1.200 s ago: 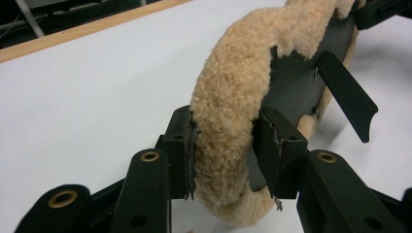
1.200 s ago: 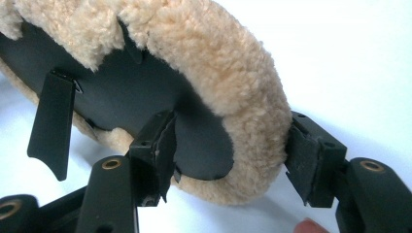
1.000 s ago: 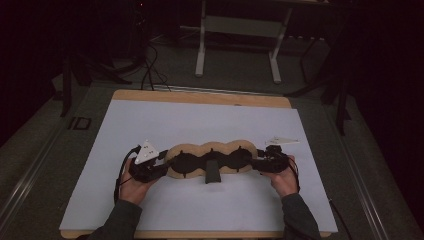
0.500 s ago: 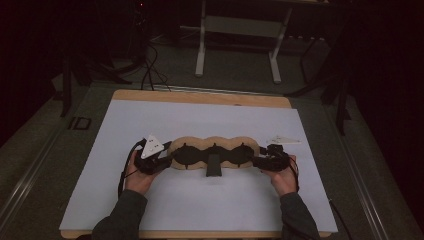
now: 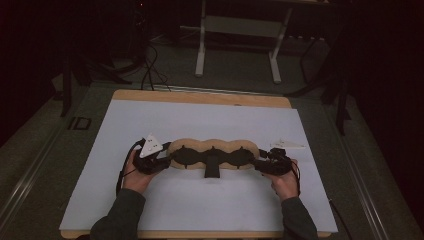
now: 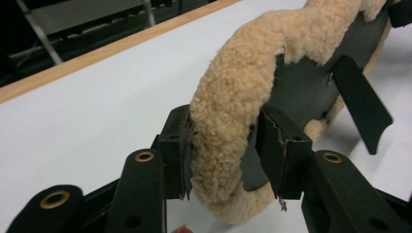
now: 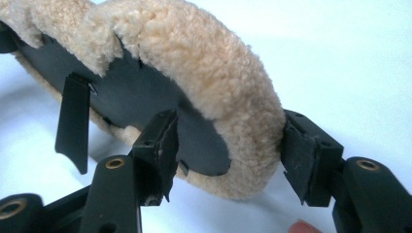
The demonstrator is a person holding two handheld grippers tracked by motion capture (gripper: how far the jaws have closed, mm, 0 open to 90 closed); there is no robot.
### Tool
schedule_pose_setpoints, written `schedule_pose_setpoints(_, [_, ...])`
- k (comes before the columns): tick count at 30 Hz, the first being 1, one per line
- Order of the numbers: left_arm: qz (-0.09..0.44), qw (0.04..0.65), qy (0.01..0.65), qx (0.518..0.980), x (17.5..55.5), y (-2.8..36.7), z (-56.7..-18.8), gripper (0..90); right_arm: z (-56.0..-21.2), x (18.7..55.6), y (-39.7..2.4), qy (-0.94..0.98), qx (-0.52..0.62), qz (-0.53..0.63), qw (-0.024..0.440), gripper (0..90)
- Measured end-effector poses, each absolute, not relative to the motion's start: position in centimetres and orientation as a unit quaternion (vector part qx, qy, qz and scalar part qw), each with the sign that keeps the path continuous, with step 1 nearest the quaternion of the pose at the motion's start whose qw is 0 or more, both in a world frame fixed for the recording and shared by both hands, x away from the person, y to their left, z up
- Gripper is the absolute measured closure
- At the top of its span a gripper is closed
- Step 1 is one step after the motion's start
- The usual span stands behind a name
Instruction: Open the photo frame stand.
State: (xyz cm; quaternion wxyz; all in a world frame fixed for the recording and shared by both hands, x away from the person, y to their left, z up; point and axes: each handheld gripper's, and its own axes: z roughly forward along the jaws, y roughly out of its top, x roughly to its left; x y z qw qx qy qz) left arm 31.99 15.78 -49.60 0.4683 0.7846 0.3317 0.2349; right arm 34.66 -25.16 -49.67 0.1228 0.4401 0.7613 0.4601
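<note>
A person at a table (image 5: 150, 120) covered in a white sheet grips a long fleece pad (image 5: 214, 152) at both ends with 2 hand-held grippers. The pad, tan and woolly with a black backing and short black straps (image 6: 362, 104), lies across the middle of the sheet, its length running left to right in the high view.

The left gripper (image 5: 159, 161) has the pad's left end between its jaws; in the left gripper view both jaws (image 6: 228, 145) press into the fleece rim, though they have just been opening. The right gripper (image 5: 265, 163) takes the pad's right end, and in the right gripper view the fleece rim sits between its jaws (image 7: 228, 145), touching the right jaw, with the left jaw set against the black backing.

A small white object (image 5: 287, 144) lies on the sheet just beyond the right gripper, too small to identify. Past the table's far wooden edge, a metal frame (image 5: 237, 45) and dark cables (image 5: 150, 70) stand on the dim floor. Nothing lies between either gripper and the pad.
</note>
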Motion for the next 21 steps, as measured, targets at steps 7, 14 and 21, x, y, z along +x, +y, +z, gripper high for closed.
schedule_pose_setpoints(7, [0.218, 0.469, 0.335, 0.787, 31.6, 16.0, -49.4, 55.5, -49.6, 34.1, -25.4, 0.763, 0.436, 0.464, 0.115, 40.9])
schedule_pose_setpoints(14, [0.199, 0.492, 0.343, 0.775, 30.7, 16.5, -49.8, 53.0, -49.8, 33.4, -25.7, 0.764, 0.429, 0.47, 0.107, 39.3])
schedule_pose_setpoints(21, [0.19, 0.49, 0.355, 0.774, 30.2, 16.8, -50.1, 51.1, -50.1, 32.9, -25.7, 0.766, 0.424, 0.47, 0.111, 39.4])
